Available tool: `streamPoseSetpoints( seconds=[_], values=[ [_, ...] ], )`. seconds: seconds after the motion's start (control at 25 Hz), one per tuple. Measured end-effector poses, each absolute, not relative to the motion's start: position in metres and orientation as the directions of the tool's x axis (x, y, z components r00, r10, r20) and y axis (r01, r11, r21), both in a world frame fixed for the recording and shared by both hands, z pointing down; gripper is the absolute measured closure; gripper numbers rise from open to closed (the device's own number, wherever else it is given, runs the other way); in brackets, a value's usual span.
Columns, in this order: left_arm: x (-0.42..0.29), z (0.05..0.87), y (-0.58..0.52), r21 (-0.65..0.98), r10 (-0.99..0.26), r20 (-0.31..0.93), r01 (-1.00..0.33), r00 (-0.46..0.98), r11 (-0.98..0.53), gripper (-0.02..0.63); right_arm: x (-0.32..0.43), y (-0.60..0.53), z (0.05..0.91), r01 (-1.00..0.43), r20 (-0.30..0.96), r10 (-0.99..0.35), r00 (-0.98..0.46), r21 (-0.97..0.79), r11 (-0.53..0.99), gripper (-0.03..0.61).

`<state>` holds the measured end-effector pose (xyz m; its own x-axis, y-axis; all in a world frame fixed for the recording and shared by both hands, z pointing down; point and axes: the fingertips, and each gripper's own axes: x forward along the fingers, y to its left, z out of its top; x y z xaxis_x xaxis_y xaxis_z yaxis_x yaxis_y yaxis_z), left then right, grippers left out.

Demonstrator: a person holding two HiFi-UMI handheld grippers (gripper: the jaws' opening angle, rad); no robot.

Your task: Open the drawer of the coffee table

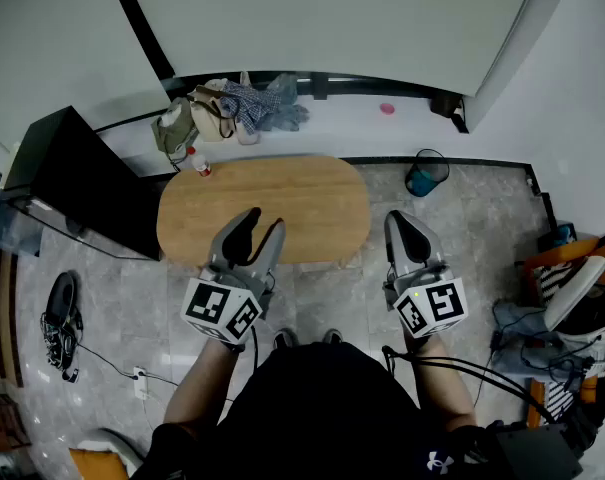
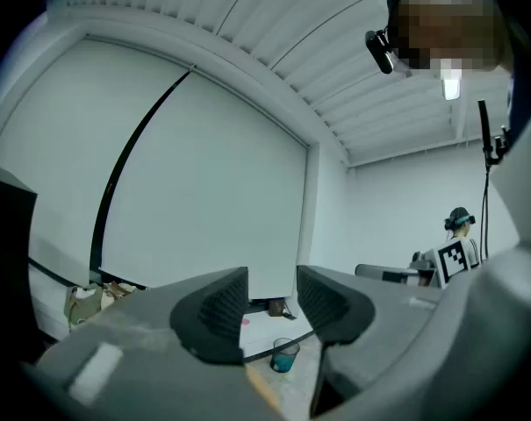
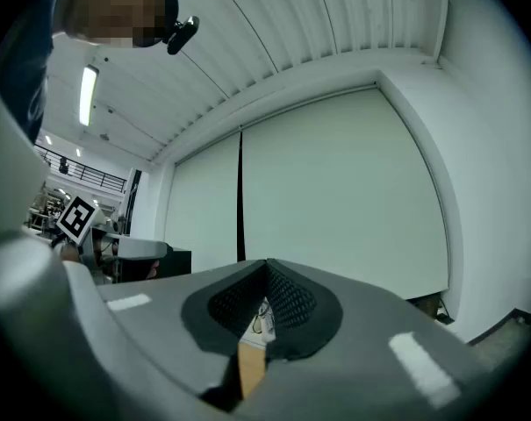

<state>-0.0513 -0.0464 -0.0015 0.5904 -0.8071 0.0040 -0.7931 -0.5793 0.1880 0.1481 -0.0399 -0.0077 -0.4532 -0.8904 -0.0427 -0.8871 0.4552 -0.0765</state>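
Observation:
The oval wooden coffee table stands in front of me in the head view; no drawer shows from above. My left gripper hangs over the table's near edge, its jaws apart with nothing between them. In the left gripper view the left gripper looks level past the table toward the white wall. My right gripper is held to the right of the table, above the floor, with its jaws shut and empty. In the right gripper view the right gripper has its pads pressed together, and a strip of the wooden tabletop shows below them.
A small bottle stands by the table's far left corner. Bags and clothing lie at the wall behind. A black cabinet is on the left, a blue bin at the far right, and shoes on the floor.

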Motion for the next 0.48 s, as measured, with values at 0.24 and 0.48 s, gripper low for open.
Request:
streamPoseSetpoints(
  seconds=[0.24, 0.48],
  values=[
    [-0.05, -0.0007, -0.0496, 0.191, -0.805, 0.004, -0.791, 0.593, -0.581, 0.433, 0.1498, -0.0426, -0.0054, -0.89, -0.036, -0.893, -0.449, -0.073, 0.45, 0.578],
    [-0.0512, -0.0003, -0.0487, 0.183, -0.803, 0.007, -0.79, 0.596, -0.585, 0.433, 0.1532, -0.0431, -0.0046, -0.9, -0.04, -0.904, -0.427, -0.084, 0.428, 0.577]
  ],
)
